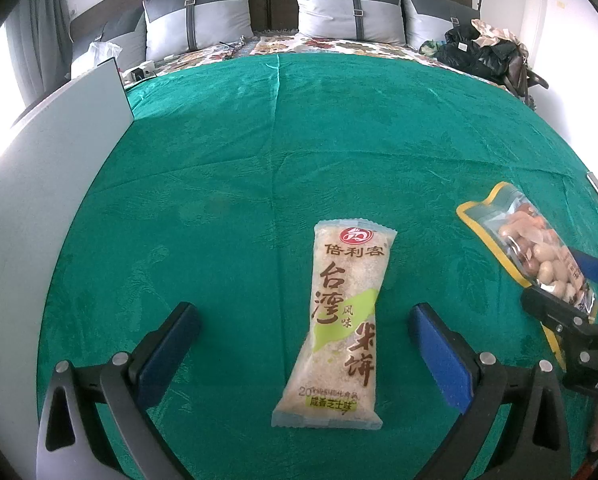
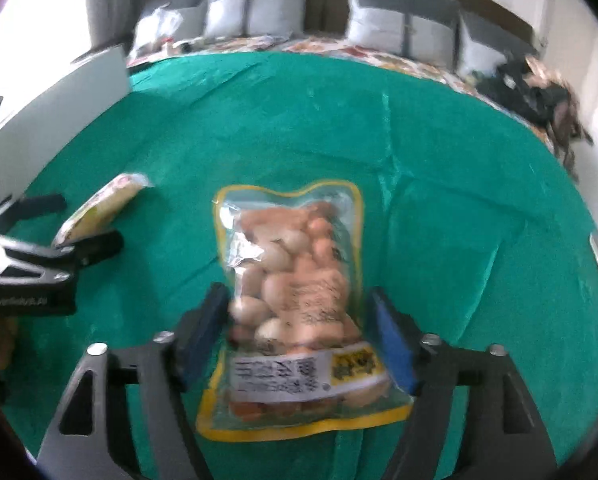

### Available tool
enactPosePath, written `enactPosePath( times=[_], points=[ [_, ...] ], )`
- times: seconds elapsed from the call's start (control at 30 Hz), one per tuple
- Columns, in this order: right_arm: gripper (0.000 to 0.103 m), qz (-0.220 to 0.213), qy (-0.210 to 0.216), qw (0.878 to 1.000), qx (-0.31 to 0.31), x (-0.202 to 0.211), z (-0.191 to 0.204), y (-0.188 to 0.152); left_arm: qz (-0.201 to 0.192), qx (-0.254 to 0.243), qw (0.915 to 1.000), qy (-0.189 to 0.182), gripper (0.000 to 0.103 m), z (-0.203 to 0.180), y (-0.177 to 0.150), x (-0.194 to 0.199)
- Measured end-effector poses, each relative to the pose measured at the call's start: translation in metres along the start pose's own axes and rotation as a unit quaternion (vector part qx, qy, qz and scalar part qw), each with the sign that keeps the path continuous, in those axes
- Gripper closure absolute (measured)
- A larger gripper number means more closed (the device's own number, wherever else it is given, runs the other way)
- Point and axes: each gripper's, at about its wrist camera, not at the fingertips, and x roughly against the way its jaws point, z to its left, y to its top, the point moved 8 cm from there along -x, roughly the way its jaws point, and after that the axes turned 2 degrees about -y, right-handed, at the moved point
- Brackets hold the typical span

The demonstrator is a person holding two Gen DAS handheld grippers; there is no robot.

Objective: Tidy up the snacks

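A rice cracker packet point(image 1: 341, 326) with Chinese print lies flat on the green cloth point(image 1: 259, 152), between the fingers of my left gripper point(image 1: 305, 318), which is open and not touching it. A clear yellow-edged bag of peanuts point(image 2: 295, 300) lies between the blue pads of my right gripper point(image 2: 295, 312); the pads stand at the bag's sides, and the blur hides whether they press it. The peanut bag point(image 1: 539, 248) and the right gripper point(image 1: 567, 300) also show at the right of the left wrist view. The packet point(image 2: 99, 208) shows at the left of the right wrist view.
The green cloth covers a bed with grey pillows point(image 1: 199, 20) at the far end. A white board point(image 1: 59, 128) stands along the left side. Dark clothes point(image 1: 483, 52) are piled at the far right corner. A floral sheet point(image 1: 331, 46) shows beyond the cloth.
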Motion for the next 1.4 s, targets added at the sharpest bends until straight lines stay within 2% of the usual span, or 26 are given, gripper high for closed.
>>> enactPosePath(
  times=[0.1,0.97,1.03,1.1,1.17,1.3,1.4],
  points=[
    [0.014,0.003,-0.007,1.0,0.002,-0.001,0.0,0.0,0.0,0.0,1.0,0.0,0.0,0.0,0.001,-0.001],
    [0.011,0.005,-0.005,1.0,0.0,0.0,-0.001,0.0,0.0,0.0,1.0,0.0,0.0,-0.001,0.0,-0.001],
    [0.008,0.011,0.001,1.0,0.005,-0.003,0.0,0.002,0.0,0.001,1.0,0.0,0.0,-0.001,0.001,-0.002],
    [0.008,0.037,0.007,0.999,0.014,-0.008,0.001,0.005,0.009,0.0,1.0,0.0,0.0,0.002,0.003,-0.003],
    [0.008,0.093,0.013,0.995,0.025,-0.013,0.002,0.008,0.047,-0.012,0.9988,-0.009,0.0,0.002,0.004,-0.006],
    [0.008,0.202,0.027,0.977,0.059,-0.021,0.007,0.012,0.142,-0.055,0.9879,-0.031,0.0,0.005,0.001,-0.007],
    [0.008,0.232,0.031,0.969,0.072,-0.028,0.009,0.018,0.191,-0.05,0.9801,-0.025,0.0,0.01,0.002,-0.009]
  ],
)
